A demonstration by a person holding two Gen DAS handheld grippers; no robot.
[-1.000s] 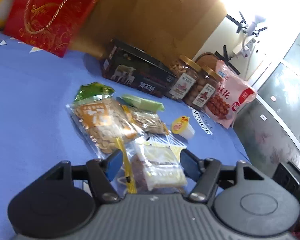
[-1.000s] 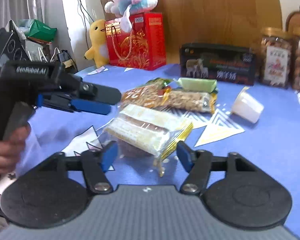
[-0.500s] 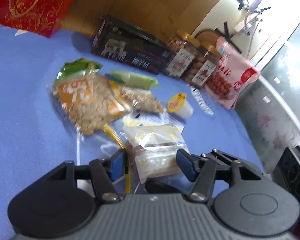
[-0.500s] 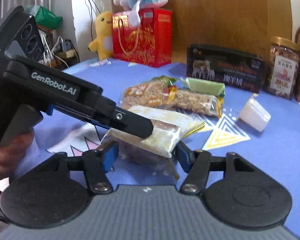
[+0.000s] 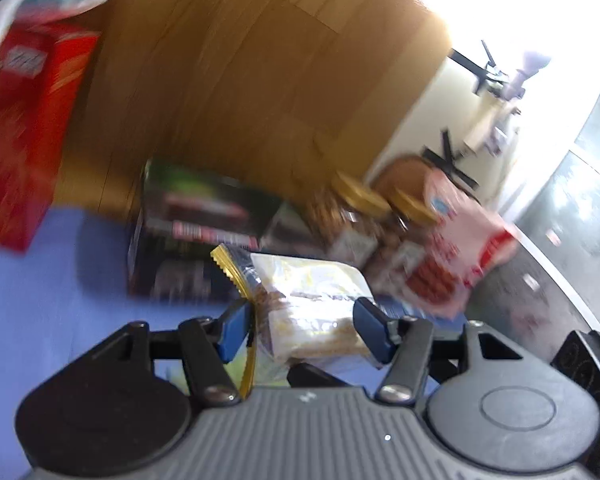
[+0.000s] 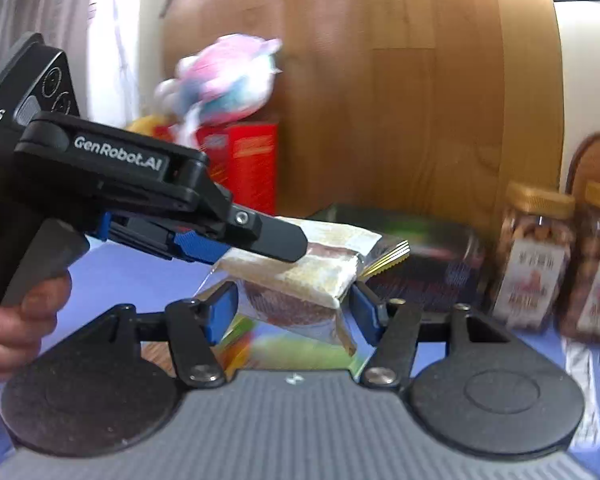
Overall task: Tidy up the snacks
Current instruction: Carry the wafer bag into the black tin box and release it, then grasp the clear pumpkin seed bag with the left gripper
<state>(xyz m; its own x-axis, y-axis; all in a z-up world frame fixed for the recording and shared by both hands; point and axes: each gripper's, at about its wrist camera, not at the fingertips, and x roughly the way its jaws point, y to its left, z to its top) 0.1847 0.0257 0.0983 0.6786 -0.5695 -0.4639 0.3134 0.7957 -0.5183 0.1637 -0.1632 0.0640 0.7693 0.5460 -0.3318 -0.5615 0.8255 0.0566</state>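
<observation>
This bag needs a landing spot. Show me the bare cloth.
Bare blue cloth for the snack bag lies between the red box and the dark box. Right of the dark box it is crowded: jars and pink bag packed together.

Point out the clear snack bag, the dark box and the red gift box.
clear snack bag point(image 5: 312, 300): left wrist view, on its pale middle between the jaws.
dark box point(image 5: 196, 240): left wrist view, on its blurred front face.
red gift box point(image 6: 254, 168): right wrist view, on its front face.
</observation>
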